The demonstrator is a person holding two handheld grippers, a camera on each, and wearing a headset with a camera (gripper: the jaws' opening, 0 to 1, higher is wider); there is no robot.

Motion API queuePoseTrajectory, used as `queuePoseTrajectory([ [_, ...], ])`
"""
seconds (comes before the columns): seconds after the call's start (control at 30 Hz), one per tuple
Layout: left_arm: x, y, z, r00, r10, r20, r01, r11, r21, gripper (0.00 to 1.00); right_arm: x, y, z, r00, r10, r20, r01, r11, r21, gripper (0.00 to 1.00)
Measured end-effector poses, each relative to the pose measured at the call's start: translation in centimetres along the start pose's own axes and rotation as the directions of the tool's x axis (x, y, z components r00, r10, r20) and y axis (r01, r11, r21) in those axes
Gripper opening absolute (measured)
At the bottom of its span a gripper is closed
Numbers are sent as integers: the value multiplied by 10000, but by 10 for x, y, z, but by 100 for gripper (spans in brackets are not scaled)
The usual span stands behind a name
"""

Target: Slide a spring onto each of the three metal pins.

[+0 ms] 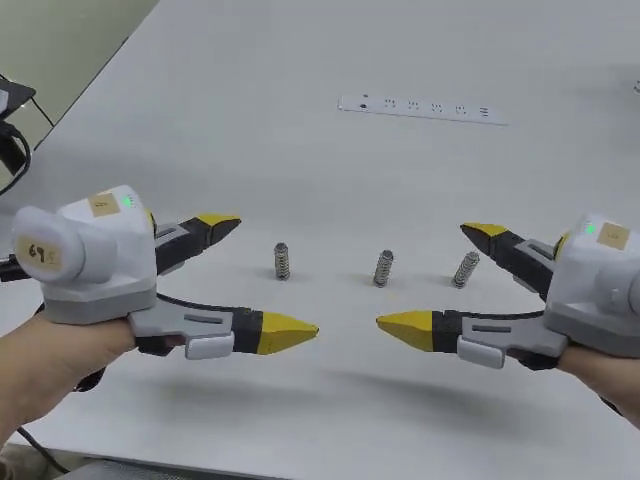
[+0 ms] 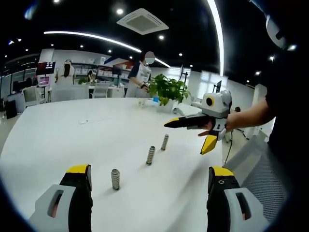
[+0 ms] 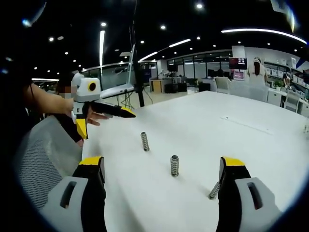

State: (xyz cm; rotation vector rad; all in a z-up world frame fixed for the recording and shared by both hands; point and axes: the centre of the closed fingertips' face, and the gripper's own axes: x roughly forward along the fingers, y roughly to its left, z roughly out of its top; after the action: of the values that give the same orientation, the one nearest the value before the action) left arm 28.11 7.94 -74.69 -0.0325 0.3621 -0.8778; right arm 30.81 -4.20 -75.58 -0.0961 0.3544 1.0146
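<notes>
Three little springs stand in a row on the white table (image 1: 300,60), out in the middle. The left spring (image 1: 281,261) and the middle spring (image 1: 384,268) stand up straight. The right spring (image 1: 466,268) leans over a bit. The springs are apart from each other. They are too small to tell if a pin is inside each one.

The left gripper (image 1: 276,276) is at the near left, and its two yellow-tipped fingers are wide apart. The right gripper (image 1: 422,276) is at the near right, and its fingers are wide apart too. Both point in toward the springs but do not touch them. Far back on the table lies a long white power strip (image 1: 420,108).
</notes>
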Motion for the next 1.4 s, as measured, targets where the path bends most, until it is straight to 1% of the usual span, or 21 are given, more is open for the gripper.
queuePoseTrajectory([
  [0.1, -1, 0, -1, 10000, 9, 6, -9, 10000, 2, 98, -7, -5, -4, 9998, -202, -73, 202, 9998, 69, 99],
  [0.2, -2, 1, -1, 10000, 49, -20, -49, 10000, 22, 98, -14, -11, -7, 9991, -428, -8, 428, 9986, 324, 99],
  [0.33, -7, 5, -2, 9999, 158, -18, -158, 9999, 23, 98, -25, -17, -17, 9979, -643, -114, 648, 9962, 579, 99],
  [0.37, -9, 6, -3, 9998, 176, -63, -176, 9998, 14, 98, -28, -22, -22, 9974, -705, -165, 714, 9954, 638, 99],
  [0.47, -13, 9, -5, 9996, 265, -100, -265, 9996, -23, 98, -34, -24, -29, 9964, -779, -336, 801, 9945, 677, 99],
  [0.6, -18, 13, -6, 9992, 384, -119, -385, 9992, -97, 98, -40, -24, -30, 9954, -845, -446, 875, 9937, 701, 99],
  [0.77, -21, 14, -8, 9988, 465, -161, -467, 9988, -119, 98, -42, -25, -33, 9943, -934, -511, 970, 9925, 738, 99],
  [0.9, -24, 15, -9, 9984, 565, -89, -566, 9983, -141, 98, -44, -24, -35, 9937, -960, -583, 1000, 9924, 712, 99],
  [1.07, -27, 15, -14, 9982, 570, -174, -573, 9981, -211, 98, -48, -25, -38, 9927, -1042, -613, 1086, 9913, 743, 99],
  [1.17, -28, 14, -14, 9982, 576, -181, -580, 9980, -231, 98, -49, -26, -41, 9918, -1086, -678, 1137, 9906, 760, 99],
  [1.23, -29, 15, -15, 9980, 598, -190, -603, 9977, -294, 98, -49, -24, -44, 9914, -1042, -790, 1103, 9909, 771, 99],
  [1.3, -28, 14, -16, 9980, 586, -225, -593, 9978, -297, 98, -49, -23, -51, 9891, -980, -1098, 1062, 9917, 720, 99],
  [1.4, -28, 13, -19, 9978, 581, -306, -590, 9978, -293, 98, -51, -24, -54, 9879, -975, -1210, 1061, 9921, 669, 99],
])
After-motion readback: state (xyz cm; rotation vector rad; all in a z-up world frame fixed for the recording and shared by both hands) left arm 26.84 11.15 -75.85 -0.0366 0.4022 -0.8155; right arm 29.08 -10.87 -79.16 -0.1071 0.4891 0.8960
